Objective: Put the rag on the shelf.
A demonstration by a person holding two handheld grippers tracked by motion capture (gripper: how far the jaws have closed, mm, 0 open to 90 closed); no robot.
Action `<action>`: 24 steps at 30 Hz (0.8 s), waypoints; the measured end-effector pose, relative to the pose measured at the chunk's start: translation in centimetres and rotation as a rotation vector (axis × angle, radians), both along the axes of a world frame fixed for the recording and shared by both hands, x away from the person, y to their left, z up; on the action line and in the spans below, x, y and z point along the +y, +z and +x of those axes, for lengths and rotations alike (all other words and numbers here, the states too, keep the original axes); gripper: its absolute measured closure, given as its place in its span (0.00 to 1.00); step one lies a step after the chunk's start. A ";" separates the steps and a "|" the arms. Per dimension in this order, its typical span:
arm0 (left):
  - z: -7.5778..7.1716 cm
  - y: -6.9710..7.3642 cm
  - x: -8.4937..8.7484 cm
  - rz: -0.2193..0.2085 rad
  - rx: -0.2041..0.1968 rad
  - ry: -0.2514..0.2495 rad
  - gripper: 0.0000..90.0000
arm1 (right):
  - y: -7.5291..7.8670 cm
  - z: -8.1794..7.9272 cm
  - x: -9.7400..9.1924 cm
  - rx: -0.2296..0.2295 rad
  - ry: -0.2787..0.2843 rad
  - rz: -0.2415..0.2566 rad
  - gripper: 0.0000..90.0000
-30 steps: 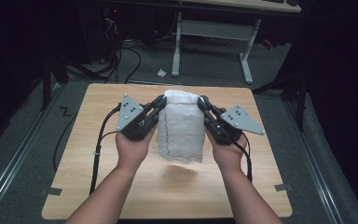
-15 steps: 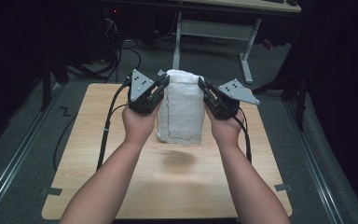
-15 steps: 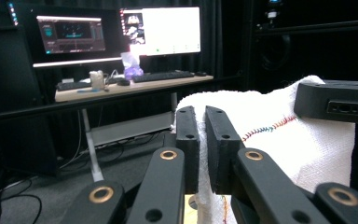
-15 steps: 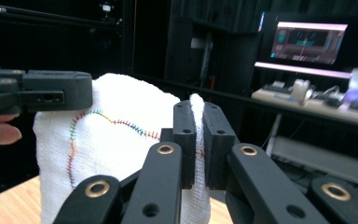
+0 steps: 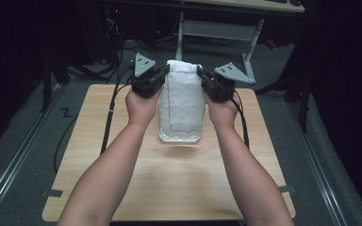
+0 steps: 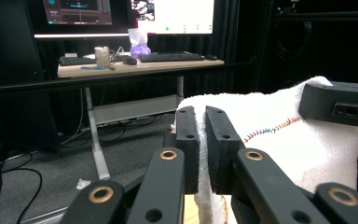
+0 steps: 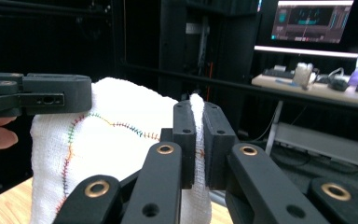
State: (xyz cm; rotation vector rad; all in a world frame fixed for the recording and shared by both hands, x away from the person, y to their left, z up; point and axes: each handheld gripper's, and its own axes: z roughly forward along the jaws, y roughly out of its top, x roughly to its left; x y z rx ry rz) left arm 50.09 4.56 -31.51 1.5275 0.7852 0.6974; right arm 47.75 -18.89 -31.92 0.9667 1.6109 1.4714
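A: The white towel (image 5: 181, 101) is held up above the wooden table (image 5: 122, 188), pinched at its top corners and hanging doubled.

B: And the jaws?

A: The left gripper (image 6: 201, 135) is clamped on one corner, the right gripper (image 7: 196, 135) on the other.

B: Progress?

A: One fold seems made; laying down and further folding are judged outstanding.

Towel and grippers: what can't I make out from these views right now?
- Towel far side: high view, hidden by its own front face.
- Towel lower edge: left gripper view, cut off by the frame bottom behind the left gripper.
- Towel corner inside the right gripper: right gripper view, covered by the closed jaws.
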 end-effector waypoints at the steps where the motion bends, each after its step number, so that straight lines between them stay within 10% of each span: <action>1: 0.4 -0.1 0.0 0.007 0.003 0.000 0.94 | -0.1 0.4 0.0 0.012 -0.003 0.002 0.95; 24: 5.5 -5.4 -0.5 0.025 0.271 -0.011 0.81 | -4.1 5.8 0.3 0.235 -0.057 -0.110 0.85</action>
